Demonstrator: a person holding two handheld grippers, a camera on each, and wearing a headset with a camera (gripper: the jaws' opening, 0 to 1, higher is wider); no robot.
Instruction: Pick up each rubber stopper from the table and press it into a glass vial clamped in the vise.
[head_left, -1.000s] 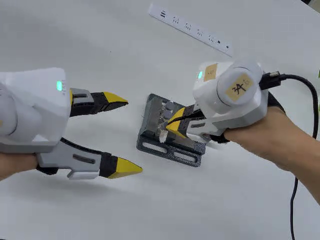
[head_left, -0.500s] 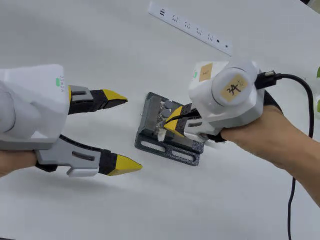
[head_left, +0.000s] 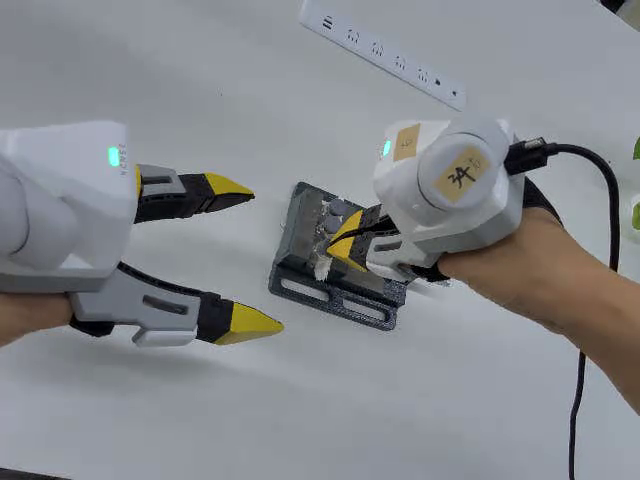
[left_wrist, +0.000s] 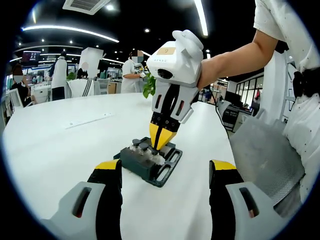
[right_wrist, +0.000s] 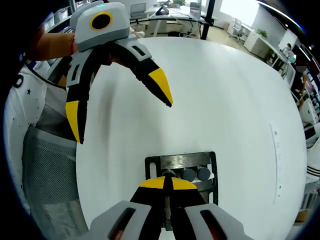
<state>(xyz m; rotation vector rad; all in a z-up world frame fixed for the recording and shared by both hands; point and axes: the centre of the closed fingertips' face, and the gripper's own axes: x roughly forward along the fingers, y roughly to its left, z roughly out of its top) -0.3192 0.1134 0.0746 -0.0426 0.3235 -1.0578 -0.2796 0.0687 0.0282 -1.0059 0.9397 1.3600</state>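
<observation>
The left hand-held gripper hangs nearest the person, at about 9 o'clock from the vise, its jaws wide apart and holding nothing. The right hand-held gripper reaches in from 3 o'clock with its jaws closed together, tips down on the row of glass vials clamped in the vise. Two grey rubber stoppers sit seated just beside the tips; whether a third lies under them is hidden. The likely risk is an off-centre push: the narrow tips could skid off the rubber, cock a stopper or chip a glass lip. The vise seems merely to rest on the smooth tabletop, so it might slide, since nothing steadies it. The right gripper's own body hides the vial mouths from above. Its cable trails off at 3 o'clock, and a power strip lies well apart at 1 o'clock.
</observation>
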